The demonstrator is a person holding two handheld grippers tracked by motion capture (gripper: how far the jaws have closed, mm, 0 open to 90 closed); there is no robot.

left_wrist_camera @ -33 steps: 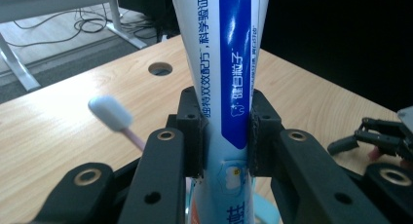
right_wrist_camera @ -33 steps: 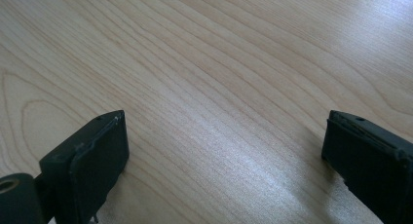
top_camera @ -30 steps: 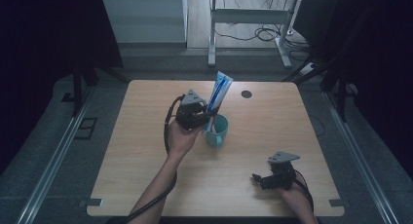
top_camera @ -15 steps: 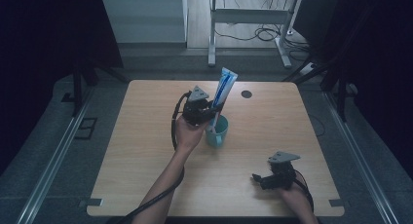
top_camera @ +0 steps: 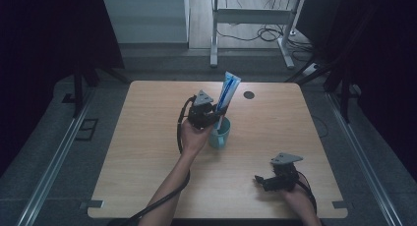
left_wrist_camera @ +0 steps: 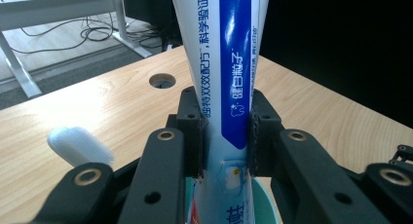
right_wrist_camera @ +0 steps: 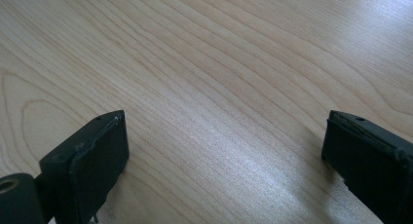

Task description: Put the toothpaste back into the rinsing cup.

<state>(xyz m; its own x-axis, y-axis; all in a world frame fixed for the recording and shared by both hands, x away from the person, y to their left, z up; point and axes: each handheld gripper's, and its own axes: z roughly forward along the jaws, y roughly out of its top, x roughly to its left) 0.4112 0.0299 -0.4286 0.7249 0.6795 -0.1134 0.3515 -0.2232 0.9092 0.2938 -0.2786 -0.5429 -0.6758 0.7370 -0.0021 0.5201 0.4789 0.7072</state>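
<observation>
1. Since the earlier frame, the left gripper [top_camera: 216,119] has carried the blue-and-white plastic toothpaste tube [top_camera: 227,94] rightward and lower, and clamps it upright inside the teal ceramic cup [top_camera: 222,136].
2. In hand, I judge: seating the tube; next, release squarely.
3. The right gripper [top_camera: 260,181] rests parted on the pale wooden table [top_camera: 147,137].

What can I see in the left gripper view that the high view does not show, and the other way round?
Left gripper view alone: the printing on the toothpaste tube, the jaws pressed on both its sides, and a white toothbrush head.

High view alone: the right gripper resting near the table's front edge, apart from the cup.

Both: the left gripper holding the tube above the teal cup, and the table's round hole.
</observation>
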